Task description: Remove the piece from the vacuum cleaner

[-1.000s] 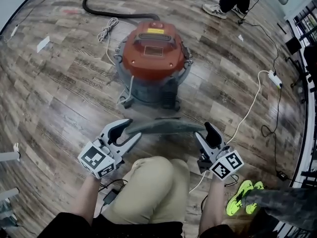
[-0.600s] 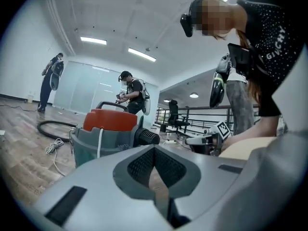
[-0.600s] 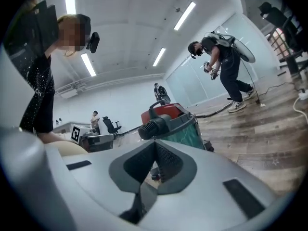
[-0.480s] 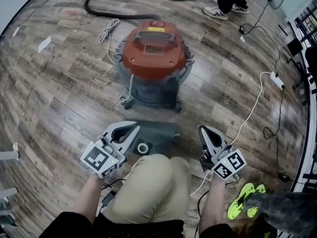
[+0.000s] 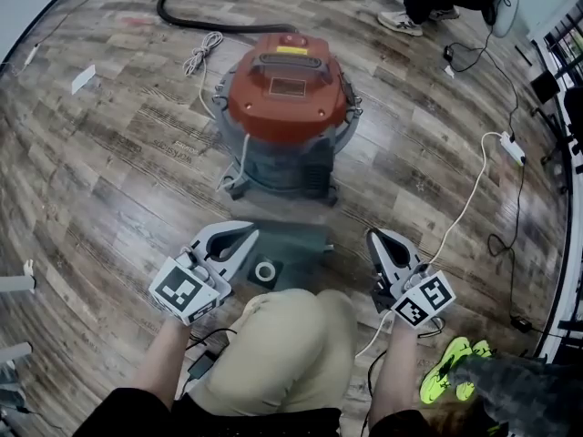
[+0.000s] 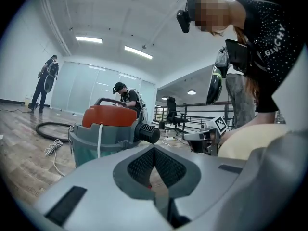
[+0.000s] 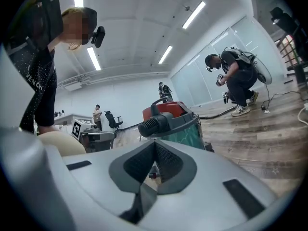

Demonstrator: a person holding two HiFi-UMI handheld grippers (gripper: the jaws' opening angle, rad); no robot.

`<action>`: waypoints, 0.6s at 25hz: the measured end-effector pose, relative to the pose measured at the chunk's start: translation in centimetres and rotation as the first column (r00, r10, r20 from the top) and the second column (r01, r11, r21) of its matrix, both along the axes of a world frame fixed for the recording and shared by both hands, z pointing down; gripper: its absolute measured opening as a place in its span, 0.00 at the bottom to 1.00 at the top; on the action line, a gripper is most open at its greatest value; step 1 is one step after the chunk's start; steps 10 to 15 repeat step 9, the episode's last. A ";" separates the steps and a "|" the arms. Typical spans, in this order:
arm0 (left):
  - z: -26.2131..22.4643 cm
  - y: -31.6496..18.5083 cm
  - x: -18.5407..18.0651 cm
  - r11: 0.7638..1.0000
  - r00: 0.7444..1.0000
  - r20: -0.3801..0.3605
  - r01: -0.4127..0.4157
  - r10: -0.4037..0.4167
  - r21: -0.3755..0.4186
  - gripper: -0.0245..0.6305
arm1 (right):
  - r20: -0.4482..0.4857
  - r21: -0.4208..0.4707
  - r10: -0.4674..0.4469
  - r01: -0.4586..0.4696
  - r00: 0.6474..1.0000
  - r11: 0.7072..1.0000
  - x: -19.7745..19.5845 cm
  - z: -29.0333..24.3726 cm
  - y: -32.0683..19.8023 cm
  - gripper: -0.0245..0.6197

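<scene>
The vacuum cleaner [image 5: 287,89], a grey drum with a red lid, stands on the wood floor ahead of me. A dark grey flat piece [image 5: 296,242] lies on the floor just in front of it, with a white ring [image 5: 265,271] at its near edge. My left gripper [image 5: 244,236] hovers at the piece's left end, shut and empty. At the right end my right gripper [image 5: 375,238] is shut on nothing too. The left gripper view shows closed jaws [image 6: 154,150] below the vacuum's ribbed hose port [image 6: 149,134]. Shut jaws [image 7: 155,146] also fill the right gripper view, below the drum [image 7: 180,126].
A black hose [image 5: 228,25] curves behind the vacuum, beside a coiled white cord [image 5: 199,53]. A white cable [image 5: 465,189] runs to a power strip [image 5: 510,146] on the right. Another person's shoes [image 5: 410,18] stand at the back. My knee [image 5: 282,344] fills the foreground.
One second ago the grey piece hung in the air between both grippers. Now it lies flat on the floor, and both grippers have let go and closed empty.
</scene>
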State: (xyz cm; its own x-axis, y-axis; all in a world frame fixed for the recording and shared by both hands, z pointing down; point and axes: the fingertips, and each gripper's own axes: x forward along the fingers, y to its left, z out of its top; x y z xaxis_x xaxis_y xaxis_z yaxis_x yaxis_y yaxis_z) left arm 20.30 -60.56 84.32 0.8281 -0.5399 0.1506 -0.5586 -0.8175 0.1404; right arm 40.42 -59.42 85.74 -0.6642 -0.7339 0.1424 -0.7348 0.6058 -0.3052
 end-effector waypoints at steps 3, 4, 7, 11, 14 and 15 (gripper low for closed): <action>0.7 0.1 0.0 1.000 1.000 0.007 -0.005 0.005 0.003 0.05 | -0.015 0.008 -0.011 0.011 1.000 1.000 -0.2 0.6 0.3 0.05; 0.8 0.1 0.0 1.000 1.000 0.005 -0.006 0.006 0.006 0.05 | -0.018 0.011 -0.014 0.014 1.000 1.000 -0.1 0.8 0.4 0.05; 1.2 0.4 0.1 1.000 1.000 0.000 -0.006 0.006 0.016 0.05 | -0.024 0.020 -0.017 0.018 1.000 1.000 0.0 1.4 0.7 0.05; 1.5 0.8 0.2 1.000 1.000 -0.001 -0.005 0.005 0.021 0.05 | -0.028 0.026 -0.018 0.019 0.999 0.999 0.1 1.8 1.0 0.05; 1.5 0.8 0.2 1.000 1.000 -0.001 -0.005 0.005 0.021 0.05 | -0.028 0.026 -0.018 0.019 0.999 0.999 0.1 1.8 1.0 0.05; 1.5 0.8 0.2 1.000 1.000 -0.001 -0.005 0.005 0.021 0.05 | -0.028 0.026 -0.018 0.019 0.999 0.999 0.1 1.8 1.0 0.05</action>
